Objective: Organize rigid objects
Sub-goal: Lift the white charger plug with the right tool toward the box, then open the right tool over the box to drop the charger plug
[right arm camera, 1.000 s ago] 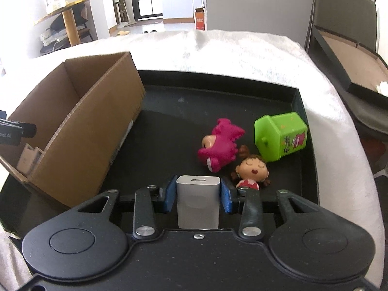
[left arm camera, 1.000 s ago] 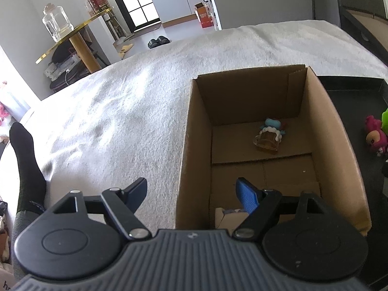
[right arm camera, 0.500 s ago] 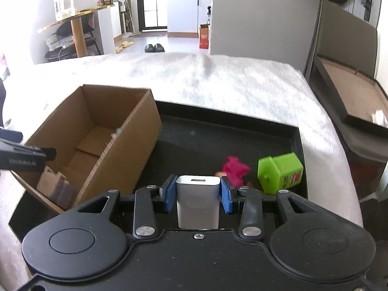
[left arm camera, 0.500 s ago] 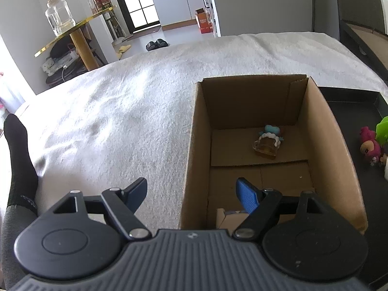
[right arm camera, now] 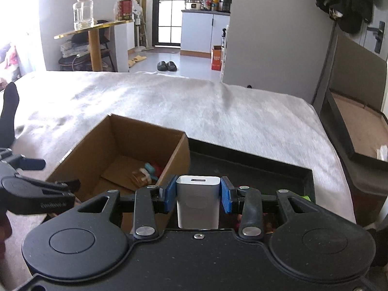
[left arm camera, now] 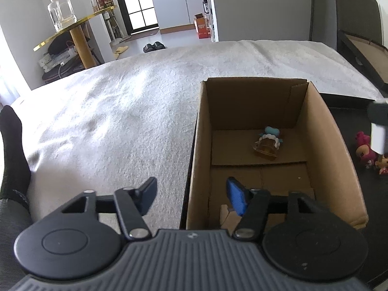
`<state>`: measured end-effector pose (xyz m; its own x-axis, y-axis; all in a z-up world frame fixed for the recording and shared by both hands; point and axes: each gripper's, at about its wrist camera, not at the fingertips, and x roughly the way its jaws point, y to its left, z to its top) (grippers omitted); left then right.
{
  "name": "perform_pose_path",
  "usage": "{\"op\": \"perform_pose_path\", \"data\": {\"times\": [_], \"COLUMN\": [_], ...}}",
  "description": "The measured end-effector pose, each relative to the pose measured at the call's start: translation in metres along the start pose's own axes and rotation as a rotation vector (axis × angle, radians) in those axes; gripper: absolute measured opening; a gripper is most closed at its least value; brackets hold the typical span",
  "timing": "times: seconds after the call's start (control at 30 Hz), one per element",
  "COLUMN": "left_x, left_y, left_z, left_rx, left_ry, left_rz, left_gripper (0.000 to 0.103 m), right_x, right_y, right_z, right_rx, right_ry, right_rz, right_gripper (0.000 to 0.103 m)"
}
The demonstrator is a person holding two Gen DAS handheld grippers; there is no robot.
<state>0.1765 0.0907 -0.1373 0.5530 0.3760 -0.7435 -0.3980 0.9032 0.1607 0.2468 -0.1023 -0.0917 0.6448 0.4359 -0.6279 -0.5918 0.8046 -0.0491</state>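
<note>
White plastic is sitting squarely between the blue pads of the right gripper (right arm camera: 198, 195), whose jaws are clamping a USB charger block (right arm camera: 198, 200) by its two flat sides, port end forward, a hold that is probably keeping the smooth block from twisting as it is carried. Just beyond it, the black tray (right arm camera: 254, 167) is lying on the bed, and the cardboard box (right arm camera: 145, 143) is standing with its open top up, likely serving as the collection place, since a small figurine (left arm camera: 268, 143) is already lying on its floor. The left gripper (left arm camera: 191, 195) is straddling the box's near-left wall with jaws apart and empty, seemingly waiting to steady it. A pink toy (left arm camera: 363, 145) is waiting on the tray.
</note>
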Motion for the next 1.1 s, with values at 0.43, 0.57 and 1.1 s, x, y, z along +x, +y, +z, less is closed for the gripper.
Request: {"op": "perform_pose_path", "data": {"times": [0.43,0.57,1.1], "left_x": [0.002,0.001,0.001], "left_y": [0.008,0.012,0.019], "left_z": [-0.003,-0.003,-0.003], "left_rx": [-0.048,-0.062,-0.077], "left_ry": [-0.011,-0.017,-0.017], "left_rz": [-0.067,-0.092,-0.101], "left_gripper": [0.01,0.009,0.009], "right_x": [0.006,0.012,0.027], "right_y": [0.033,0.045,0.072], "right_z": [0.018,0.02,0.033], "right_rx": [-0.052,-0.082,-0.09], "right_ry": [-0.022,-0.01,-0.07], "right_rz": [0.063,0.101,0.194], "right_gripper": [0.037,0.037,0.04]}}
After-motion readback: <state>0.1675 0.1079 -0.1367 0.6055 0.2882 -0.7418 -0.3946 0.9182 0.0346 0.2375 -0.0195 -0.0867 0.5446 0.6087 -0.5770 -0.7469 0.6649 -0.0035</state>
